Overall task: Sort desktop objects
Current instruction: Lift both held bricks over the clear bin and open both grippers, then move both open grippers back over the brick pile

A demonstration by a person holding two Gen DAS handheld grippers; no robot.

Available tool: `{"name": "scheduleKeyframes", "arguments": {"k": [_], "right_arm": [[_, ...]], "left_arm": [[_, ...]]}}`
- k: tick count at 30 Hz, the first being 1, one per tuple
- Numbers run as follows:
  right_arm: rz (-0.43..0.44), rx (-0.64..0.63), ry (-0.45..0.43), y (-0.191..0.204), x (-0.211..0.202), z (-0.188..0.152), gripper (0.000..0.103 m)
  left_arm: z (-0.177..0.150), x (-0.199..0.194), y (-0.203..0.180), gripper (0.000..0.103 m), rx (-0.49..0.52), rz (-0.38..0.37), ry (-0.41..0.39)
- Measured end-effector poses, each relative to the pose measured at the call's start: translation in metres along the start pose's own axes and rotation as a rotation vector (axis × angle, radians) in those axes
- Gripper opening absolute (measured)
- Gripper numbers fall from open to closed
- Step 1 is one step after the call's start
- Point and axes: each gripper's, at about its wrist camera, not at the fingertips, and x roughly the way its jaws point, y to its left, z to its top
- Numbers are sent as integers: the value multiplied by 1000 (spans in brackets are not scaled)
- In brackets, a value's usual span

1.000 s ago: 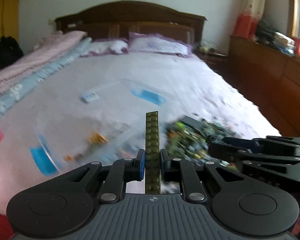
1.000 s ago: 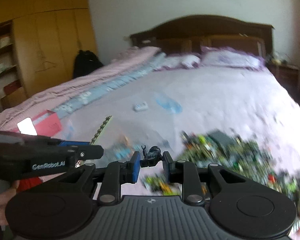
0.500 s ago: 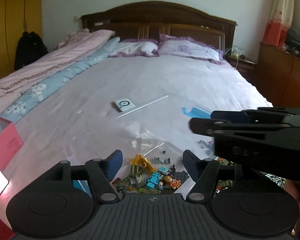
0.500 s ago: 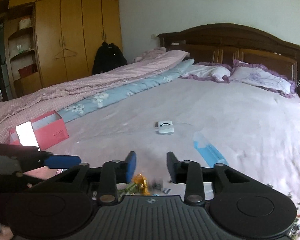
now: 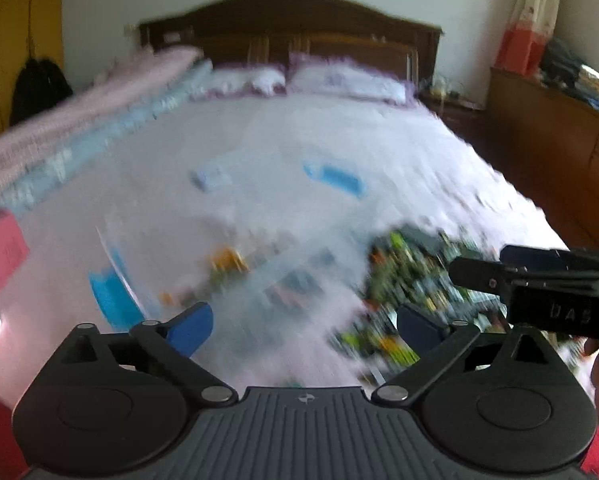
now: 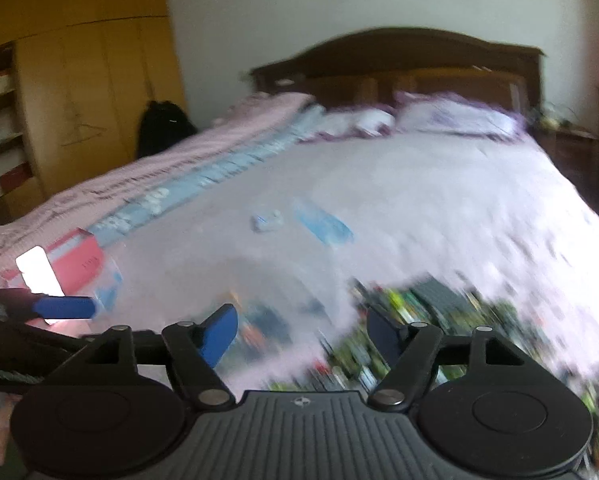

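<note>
Both views are motion-blurred. A pile of small green and dark toy bricks [image 5: 415, 276] lies on the bed sheet at the right; it also shows in the right wrist view [image 6: 439, 320]. A clear plastic box [image 5: 235, 272] holding a few coloured bricks sits left of the pile. My left gripper [image 5: 303, 324] is open and empty above the sheet between box and pile. My right gripper [image 6: 301, 330] is open and empty, over the pile's left edge; it also shows at the right of the left wrist view [image 5: 479, 272].
A clear lid with blue clips [image 5: 333, 178] and a small white device [image 5: 209, 178] lie farther up the bed. A pink box [image 6: 75, 260] sits at the left. Folded quilts, pillows [image 5: 339, 80] and a headboard lie beyond; a wooden dresser [image 5: 559, 140] stands on the right.
A second ago my left gripper held a long olive brick and my right a small dark piece. Both opened over the clear box and are now empty, swinging right toward the pile.
</note>
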Motion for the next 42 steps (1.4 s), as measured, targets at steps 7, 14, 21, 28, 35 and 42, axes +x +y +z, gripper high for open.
{"name": "scheduleKeyframes", "arguments": {"k": [7, 14, 21, 28, 35, 42], "right_arm": [[-107, 144, 144, -40, -29, -94, 72], [-124, 193, 185, -52, -28, -120, 73], [-125, 226, 208, -59, -21, -135, 80], [-167, 190, 186, -51, -25, -133, 61], [-151, 99, 132, -37, -26, -126, 41], [-148, 92, 145, -38, -12, -122, 26]], "left_arm": [[-68, 42, -38, 100, 8, -46, 191], [-98, 82, -37, 102, 84, 12, 276], [-104, 88, -35, 103, 84, 6, 295], [-102, 90, -38, 103, 98, 17, 314], [-104, 88, -40, 103, 111, 19, 297], [-106, 87, -39, 103, 127, 1, 288]]}}
